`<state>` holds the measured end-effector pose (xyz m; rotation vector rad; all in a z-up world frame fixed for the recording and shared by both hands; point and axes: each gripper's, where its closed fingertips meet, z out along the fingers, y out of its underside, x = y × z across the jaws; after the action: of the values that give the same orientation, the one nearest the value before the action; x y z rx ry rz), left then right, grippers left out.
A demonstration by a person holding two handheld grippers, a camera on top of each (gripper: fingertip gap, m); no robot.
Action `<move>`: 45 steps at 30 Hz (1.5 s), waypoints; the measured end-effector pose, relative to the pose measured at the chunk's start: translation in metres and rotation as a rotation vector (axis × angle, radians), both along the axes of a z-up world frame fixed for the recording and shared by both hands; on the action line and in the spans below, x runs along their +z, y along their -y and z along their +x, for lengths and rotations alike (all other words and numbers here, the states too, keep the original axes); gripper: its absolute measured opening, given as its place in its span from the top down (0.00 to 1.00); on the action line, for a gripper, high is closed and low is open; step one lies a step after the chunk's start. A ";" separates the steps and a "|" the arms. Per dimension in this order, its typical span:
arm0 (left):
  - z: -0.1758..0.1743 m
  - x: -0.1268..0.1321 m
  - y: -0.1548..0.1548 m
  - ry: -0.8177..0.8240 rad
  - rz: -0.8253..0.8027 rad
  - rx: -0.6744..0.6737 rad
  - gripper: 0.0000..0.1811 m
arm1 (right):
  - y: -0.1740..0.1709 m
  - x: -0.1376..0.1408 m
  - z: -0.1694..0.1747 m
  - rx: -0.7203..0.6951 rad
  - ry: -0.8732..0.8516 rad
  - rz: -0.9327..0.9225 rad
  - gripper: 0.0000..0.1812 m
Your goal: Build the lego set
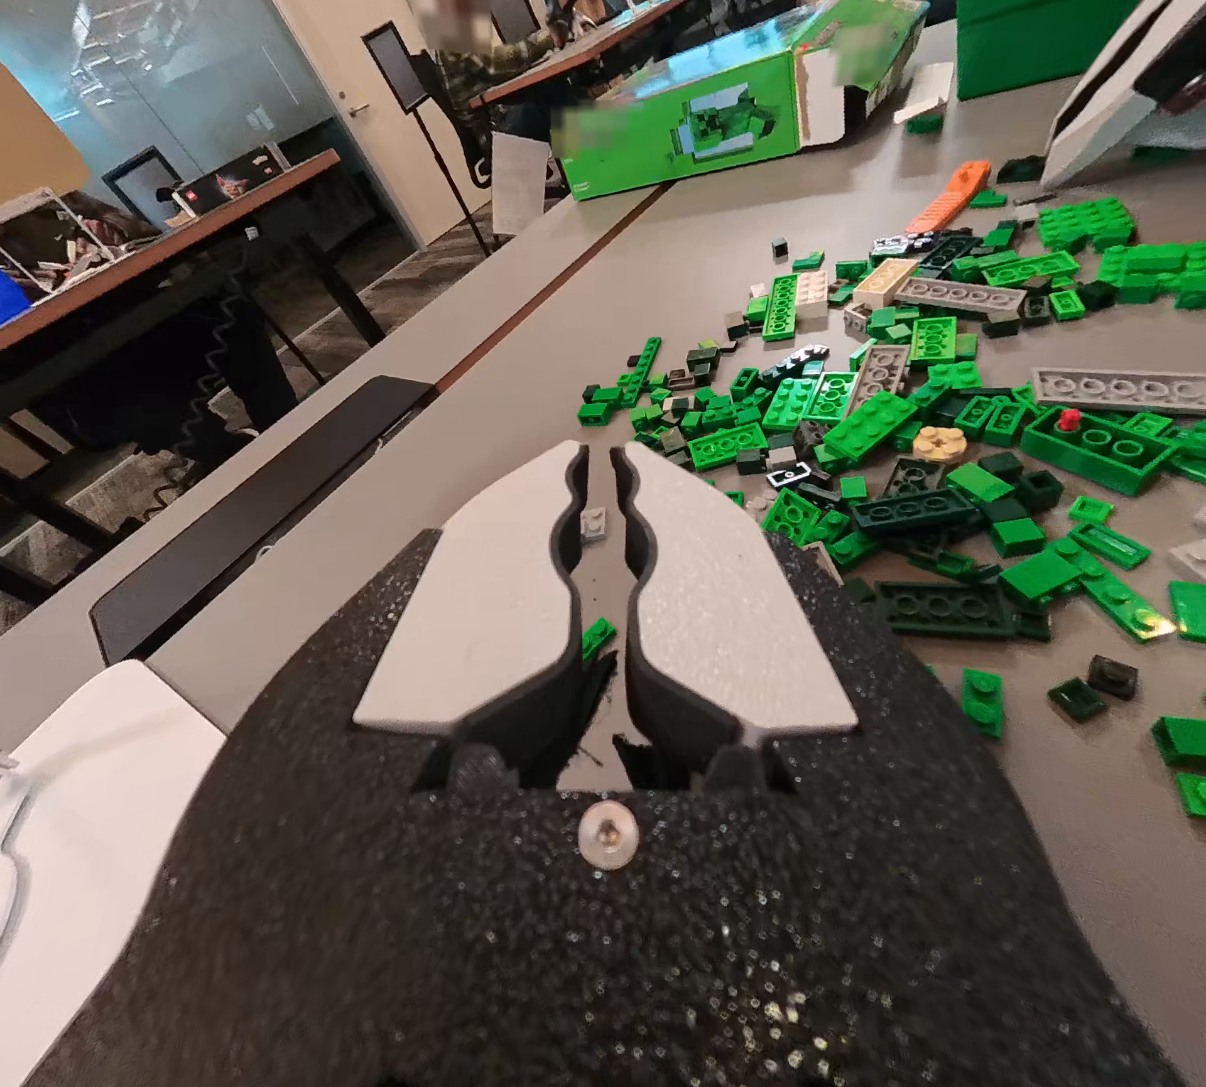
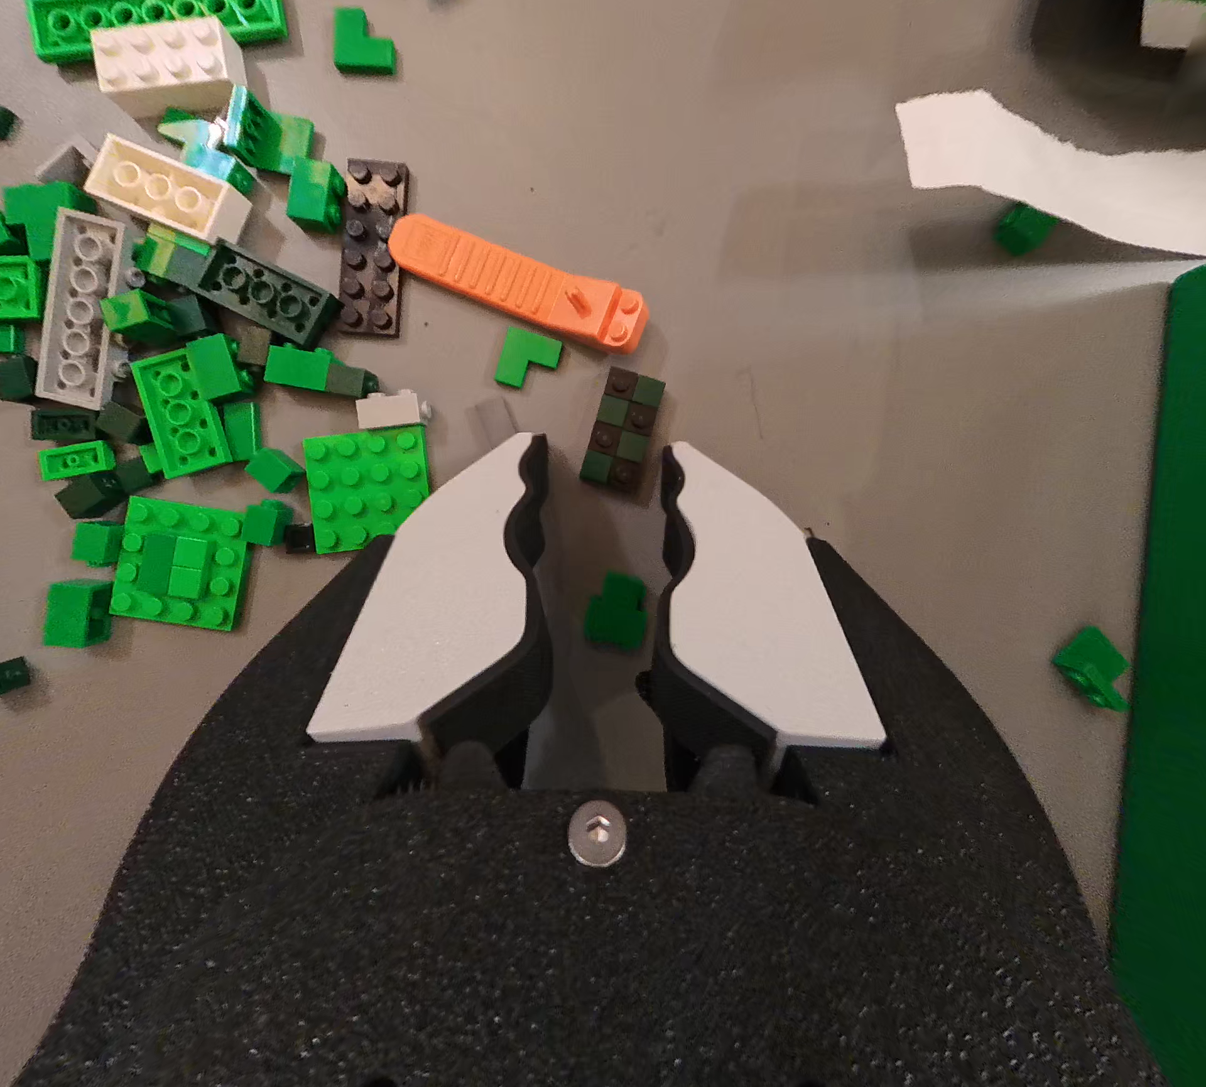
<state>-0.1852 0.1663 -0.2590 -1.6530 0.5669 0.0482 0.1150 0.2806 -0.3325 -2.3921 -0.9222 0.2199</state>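
My right gripper (image 2: 600, 455) sits wide, empty, over a checkered plate (image 2: 623, 429)
The plate lies just ahead, lengthwise along my fingers; my left gripper (image 1: 600, 455) is nearly closed, empty

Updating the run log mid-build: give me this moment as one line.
left gripper: nearly shut, small grey piece between jaws | right gripper: open above checkered plate | orange tool: untouched | table
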 end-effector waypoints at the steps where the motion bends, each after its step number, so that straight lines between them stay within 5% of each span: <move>1: 0.001 -0.002 0.000 -0.012 -0.005 -0.001 0.96 | 0.000 0.000 -0.001 0.000 -0.002 -0.002 0.84; 7: 0.000 -0.003 -0.002 -0.023 -0.011 0.004 0.96 | -0.008 0.002 0.002 -0.002 0.076 0.061 0.90; 10: 0.000 -0.002 -0.003 -0.012 -0.010 -0.003 0.96 | -0.020 0.032 -0.013 0.046 0.054 0.277 0.91; 14: 0.006 0.000 0.001 -0.012 0.007 -0.042 0.96 | -0.012 0.084 -0.068 0.282 0.037 0.712 0.90; 20: 0.025 0.006 0.009 -0.013 0.049 -0.136 0.95 | 0.037 0.091 -0.141 0.689 0.069 1.068 0.91; 35: 0.046 0.004 0.009 0.042 0.010 -0.292 0.90 | 0.090 0.094 -0.179 0.903 -0.046 1.164 0.91; 45: 0.042 0.004 0.007 0.032 0.018 -0.254 0.90 | 0.101 0.104 -0.185 0.872 -0.131 1.202 0.90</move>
<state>-0.1430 0.1592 -0.2546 -1.5504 0.7451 -0.1583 -0.0697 0.1799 -0.2281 -0.8100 -1.4239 0.0824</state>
